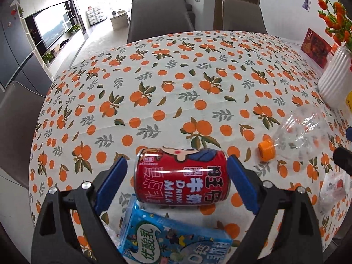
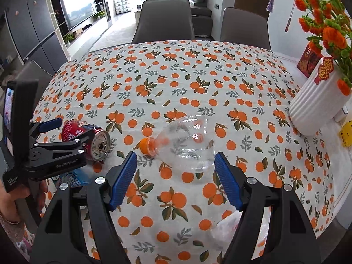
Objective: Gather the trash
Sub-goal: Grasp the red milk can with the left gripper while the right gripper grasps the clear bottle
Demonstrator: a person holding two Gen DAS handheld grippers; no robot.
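Left gripper [image 1: 177, 177] above the table, blue pads standing wide on either side of a red milk can [image 1: 181, 177], not pressing it. Can lying on its side on the orange-print tablecloth [image 1: 154, 83]. Just below it, a blue drink carton [image 1: 169, 237]. To the right, a clear plastic bottle [image 1: 301, 132] with orange cap [image 1: 266, 150], also lying down. Far right, a white ribbed vase [image 1: 335, 77].

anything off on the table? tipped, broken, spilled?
Red milk can lies on its side between the open left gripper's pads. The clear plastic bottle, orange-capped, also lies flat and looks cut off or crushed. No spill visible.
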